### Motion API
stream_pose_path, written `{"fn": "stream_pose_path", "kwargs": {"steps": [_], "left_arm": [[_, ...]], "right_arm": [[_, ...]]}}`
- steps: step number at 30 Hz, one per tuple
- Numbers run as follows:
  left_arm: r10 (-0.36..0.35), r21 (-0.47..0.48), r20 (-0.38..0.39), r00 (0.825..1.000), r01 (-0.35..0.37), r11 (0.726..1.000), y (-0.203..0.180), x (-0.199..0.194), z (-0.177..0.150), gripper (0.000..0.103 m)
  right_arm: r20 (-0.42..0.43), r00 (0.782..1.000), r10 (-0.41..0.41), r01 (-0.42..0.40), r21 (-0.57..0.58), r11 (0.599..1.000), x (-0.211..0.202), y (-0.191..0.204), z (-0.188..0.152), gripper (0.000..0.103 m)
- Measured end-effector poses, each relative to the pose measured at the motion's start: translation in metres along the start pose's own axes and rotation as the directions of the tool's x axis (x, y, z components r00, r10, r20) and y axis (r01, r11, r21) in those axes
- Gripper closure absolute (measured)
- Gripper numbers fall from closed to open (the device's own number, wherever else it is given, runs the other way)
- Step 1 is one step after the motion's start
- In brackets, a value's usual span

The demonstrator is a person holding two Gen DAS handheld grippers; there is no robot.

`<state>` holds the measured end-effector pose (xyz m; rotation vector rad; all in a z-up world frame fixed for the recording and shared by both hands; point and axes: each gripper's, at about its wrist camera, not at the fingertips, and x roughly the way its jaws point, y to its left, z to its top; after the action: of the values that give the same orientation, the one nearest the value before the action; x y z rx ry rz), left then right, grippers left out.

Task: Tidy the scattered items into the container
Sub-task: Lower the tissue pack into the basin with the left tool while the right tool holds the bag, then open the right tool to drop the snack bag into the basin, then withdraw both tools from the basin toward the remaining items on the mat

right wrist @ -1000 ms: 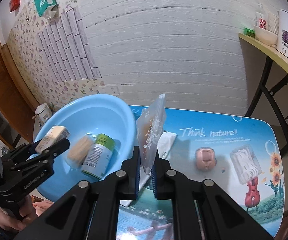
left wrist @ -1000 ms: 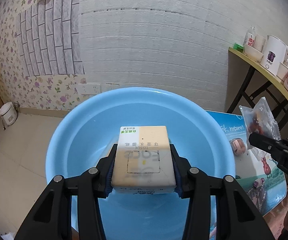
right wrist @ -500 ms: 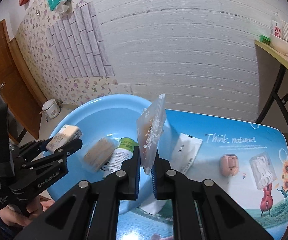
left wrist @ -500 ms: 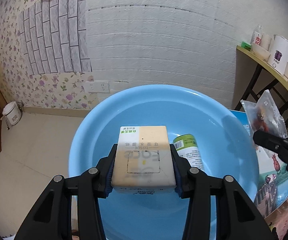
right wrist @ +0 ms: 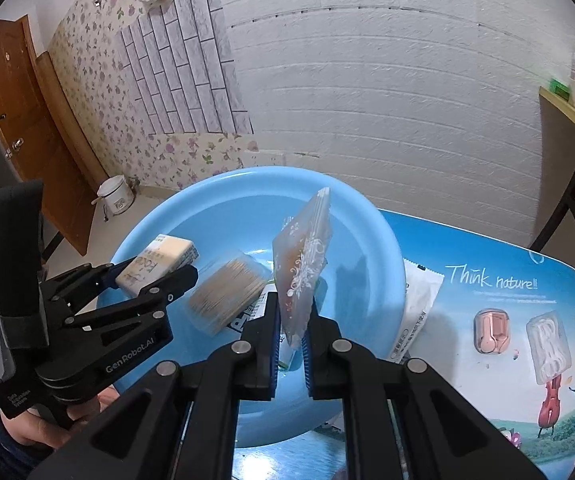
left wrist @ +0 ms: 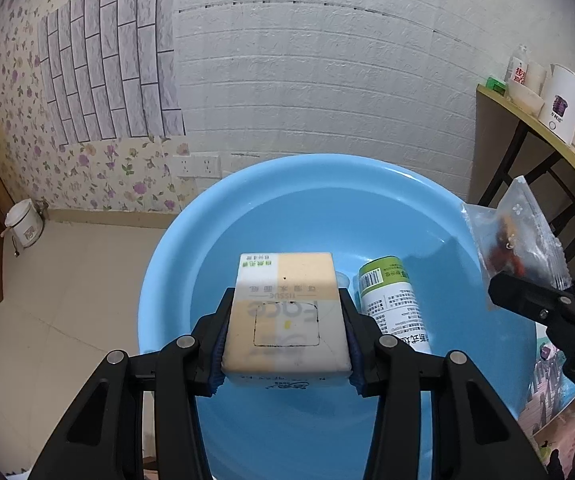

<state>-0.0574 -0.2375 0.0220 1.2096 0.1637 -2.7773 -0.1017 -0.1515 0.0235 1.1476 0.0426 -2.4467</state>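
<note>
Your left gripper (left wrist: pixel 286 330) is clamped on the tissue pack (left wrist: pixel 286 312), pack sitting square between the pads and held above the blue basin (left wrist: pixel 367 200). Your right gripper (right wrist: pixel 290 334) pinches the clear snack pouch (right wrist: pixel 302 276) by its bottom edge, pouch upright over the basin's right side. Green-labelled can (left wrist: pixel 391 300) and a toothpick tub (right wrist: pixel 227 294) lie inside the basin.

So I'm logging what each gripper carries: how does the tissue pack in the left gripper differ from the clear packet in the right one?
The tissue pack is a thick opaque block, cream and white; the clear packet is thin, see-through, with white swirls. The left gripper holds the tissue pack lying flat, jaws wide apart; the right gripper pinches the clear packet standing on edge, jaws nearly together. Both hang over the blue basin, not yet released.
</note>
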Motion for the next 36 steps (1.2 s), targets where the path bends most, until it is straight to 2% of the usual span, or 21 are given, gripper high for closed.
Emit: {"fn": "stream_pose_path", "kwargs": {"steps": [2,4,12,15,17,18,19,27,36], "left_arm": [[-0.006,-0.007,0.001,1.000,0.006,1.000,0.002,-0.001,-0.001,0.049],[-0.016,-0.015,0.010,1.000,0.016,1.000,0.003,-0.004,-0.001,0.030],[0.003,-0.011,0.039,0.999,-0.002,1.000,0.008,-0.013,-0.001,0.028],[0.014,-0.021,0.034,0.999,-0.013,1.000,0.008,-0.014,-0.003,0.024],[0.018,-0.023,0.031,0.999,-0.017,1.000,0.009,-0.014,-0.003,0.023],[0.019,-0.023,0.031,0.999,-0.018,1.000,0.010,-0.015,-0.002,0.023],[0.021,-0.023,0.034,0.999,-0.021,1.000,0.010,-0.016,-0.002,0.023],[0.020,-0.023,0.045,0.999,-0.019,1.000,0.005,-0.025,-0.001,0.022],[-0.009,0.008,0.063,0.998,0.009,1.000,-0.021,-0.040,0.000,0.022]], "right_arm": [[-0.004,1.000,-0.001,0.001,0.000,1.000,0.002,0.000,0.000,0.093],[-0.006,1.000,0.001,-0.001,0.001,1.000,0.003,0.000,0.000,0.093],[-0.022,1.000,0.013,-0.013,-0.001,1.000,0.009,-0.001,-0.003,0.093],[-0.029,0.999,0.028,-0.029,-0.021,0.999,0.011,0.001,-0.001,0.091],[-0.029,0.999,0.030,-0.031,-0.043,0.999,0.010,0.005,-0.001,0.072],[-0.026,0.999,0.023,-0.024,-0.046,0.999,0.009,0.005,-0.001,0.047],[-0.015,1.000,0.013,-0.014,-0.042,0.999,0.008,0.005,-0.001,0.031],[-0.009,1.000,0.007,-0.008,-0.015,1.000,0.001,-0.009,-0.006,0.030],[0.010,1.000,-0.024,0.024,0.024,0.999,-0.017,-0.032,-0.017,0.030]]}}
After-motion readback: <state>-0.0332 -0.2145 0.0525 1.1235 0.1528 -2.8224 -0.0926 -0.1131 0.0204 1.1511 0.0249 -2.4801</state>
